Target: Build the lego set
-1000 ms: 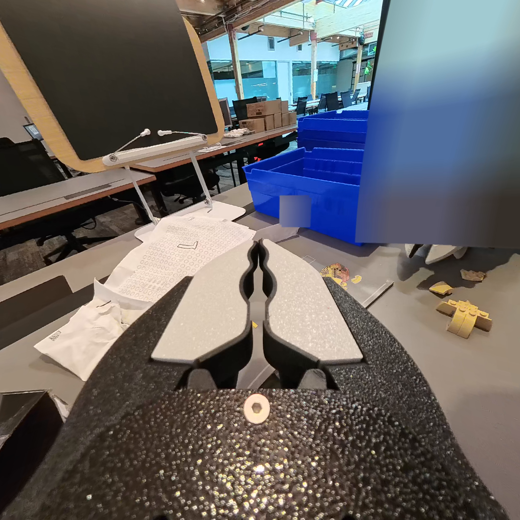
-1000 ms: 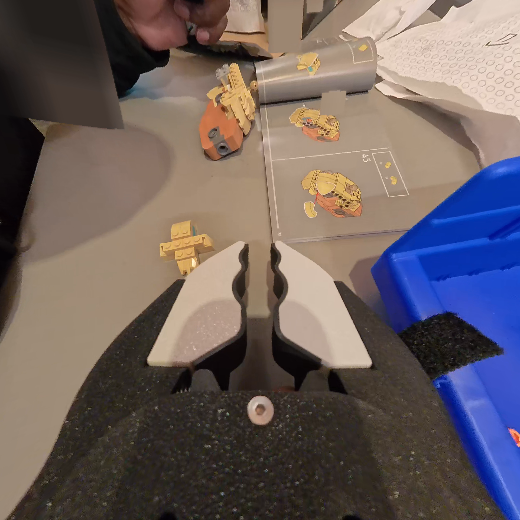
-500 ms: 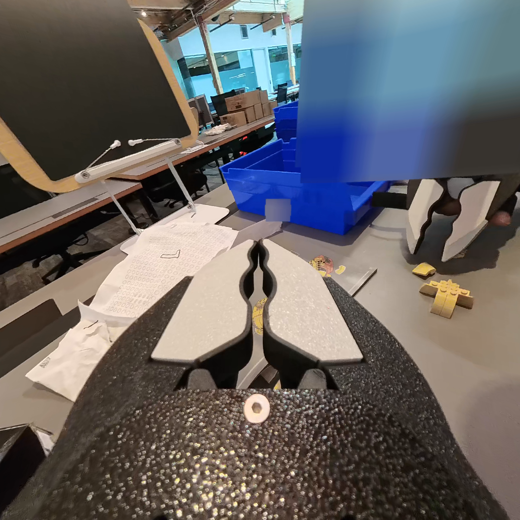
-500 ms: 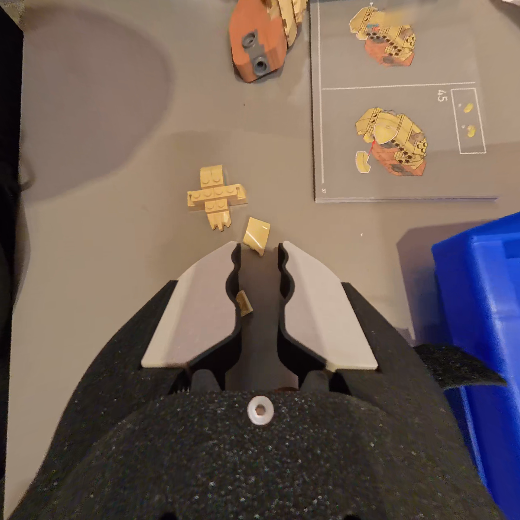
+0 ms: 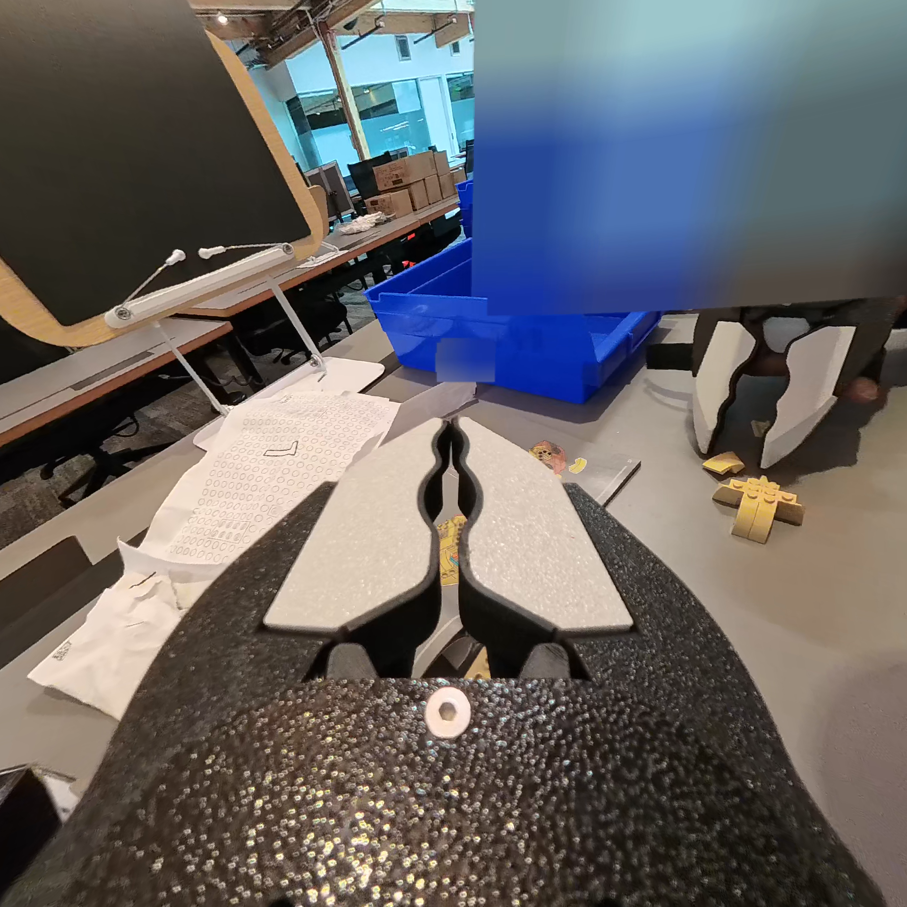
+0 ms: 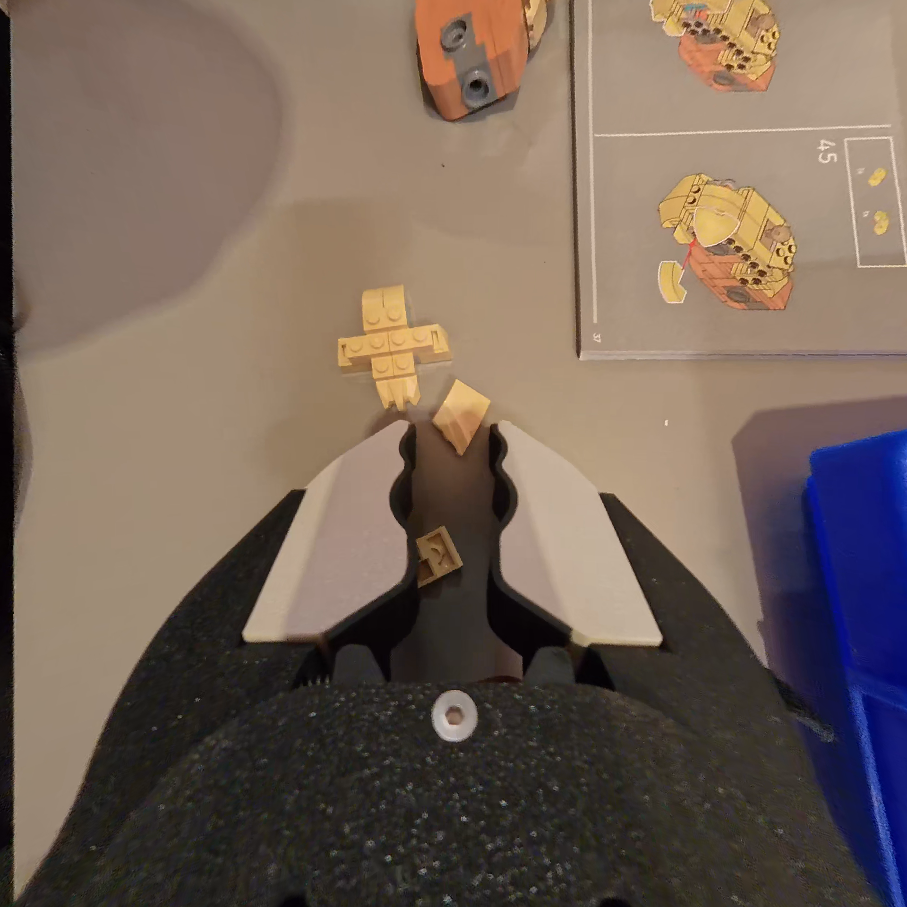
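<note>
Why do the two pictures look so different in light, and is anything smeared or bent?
Left wrist view: cool daylight from far windows; wide-angle bending curves the dark board; smooth blurred patches were laid over afterwards. Right wrist view: dimmer, warmer light; soft rounded shadows on the grey table; the tan sloped brick and blue bin look slightly soft.
</note>
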`<state>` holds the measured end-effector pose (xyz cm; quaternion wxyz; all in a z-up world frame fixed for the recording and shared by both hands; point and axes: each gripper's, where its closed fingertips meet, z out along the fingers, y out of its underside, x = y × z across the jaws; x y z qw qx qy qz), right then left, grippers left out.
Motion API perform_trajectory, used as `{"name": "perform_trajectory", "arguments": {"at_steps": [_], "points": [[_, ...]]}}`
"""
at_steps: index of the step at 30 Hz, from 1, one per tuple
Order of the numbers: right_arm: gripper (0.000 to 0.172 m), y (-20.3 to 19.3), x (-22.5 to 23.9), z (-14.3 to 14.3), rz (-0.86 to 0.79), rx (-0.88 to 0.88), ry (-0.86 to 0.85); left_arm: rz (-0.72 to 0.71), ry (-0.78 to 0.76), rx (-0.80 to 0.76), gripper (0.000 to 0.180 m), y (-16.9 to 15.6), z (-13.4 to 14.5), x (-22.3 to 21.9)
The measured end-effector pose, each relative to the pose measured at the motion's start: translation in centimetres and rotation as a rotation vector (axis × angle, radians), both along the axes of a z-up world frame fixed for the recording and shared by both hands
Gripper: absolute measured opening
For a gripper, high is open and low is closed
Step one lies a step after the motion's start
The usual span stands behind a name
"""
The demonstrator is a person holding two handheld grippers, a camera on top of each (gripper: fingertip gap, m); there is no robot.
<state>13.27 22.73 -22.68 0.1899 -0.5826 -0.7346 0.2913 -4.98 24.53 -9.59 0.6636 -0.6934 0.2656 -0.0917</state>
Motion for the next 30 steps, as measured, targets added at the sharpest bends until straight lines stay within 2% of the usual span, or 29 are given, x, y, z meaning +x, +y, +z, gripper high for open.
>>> {"name": "perform_trajectory", "arguments": {"at_steps": [4, 8, 15, 17, 30], "points": [[0.03, -0.3, -0.3, 0.5, -0.023, -0.03, 0.016, -0.063, 0.037, -0.013, 0.0, -0.4, -0.4, 1.3], [0.03, -0.4, -0.5, 0.5, -0.043, -0.039, 0.008, -0.185, 0.079, -0.042, 0.0, -1.5, -1.1, 3.6], [0.024, -0.2, -0.6, 0.0, -0.062, -0.036, -0.004, -0.41, 0.015, -0.11, 0.0, -3.9, -1.6, 7.3], [0.019, -0.2, -0.6, 0.0, -0.06, -0.032, -0.003, -0.442, 0.034, -0.136, 0.0, -4.3, -2.1, 7.9], [0.018, -0.4, -0.3, 0.0, -0.016, -0.004, -0.004, -0.556, 0.094, -0.21, 0.0, -6.2, -4.1, 11.2]]}}
